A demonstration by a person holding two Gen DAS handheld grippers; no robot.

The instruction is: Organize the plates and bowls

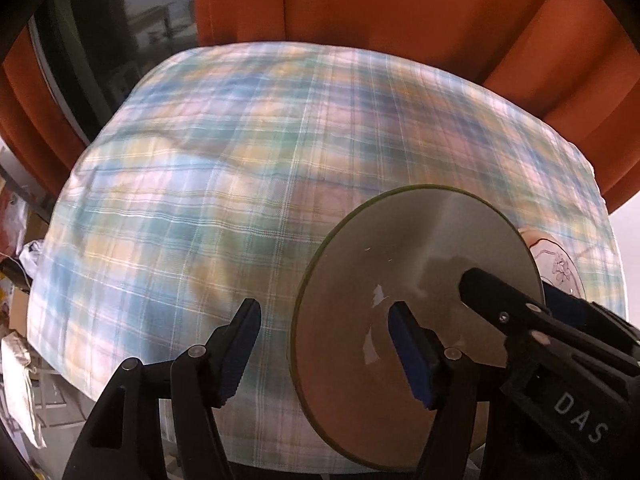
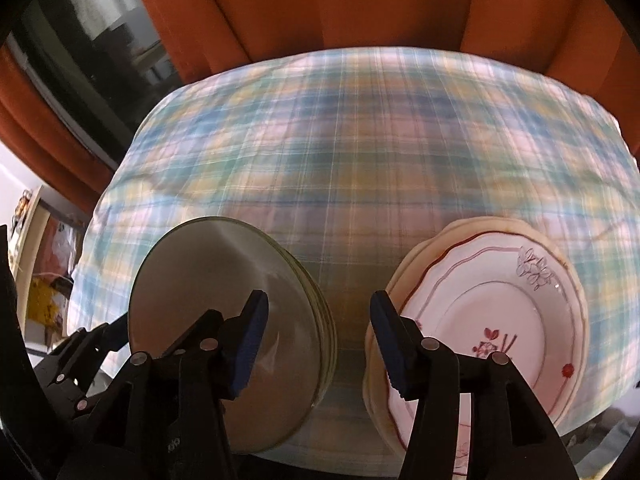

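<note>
A stack of grey-green glass plates (image 2: 208, 300) lies on the plaid tablecloth (image 2: 340, 140) at front left. A stack of cream and white floral plates (image 2: 500, 312) sits to its right, with a strip of cloth between them. My right gripper (image 2: 320, 344) is open above that strip; one pad hangs over the glass stack, the other over the floral stack's left rim. My left gripper (image 1: 326, 352) is open astride the left rim of the top glass plate (image 1: 416, 264), its pads not pressing. A black finger (image 1: 484, 288) of the right gripper reaches over that plate.
Orange curtains (image 1: 400, 0) hang behind the table, and a dark window (image 1: 120, 28) is at the back left. Cluttered shelves and bags (image 1: 16, 280) stand past the table's left edge. The far half of the cloth (image 1: 260, 140) carries no dishes.
</note>
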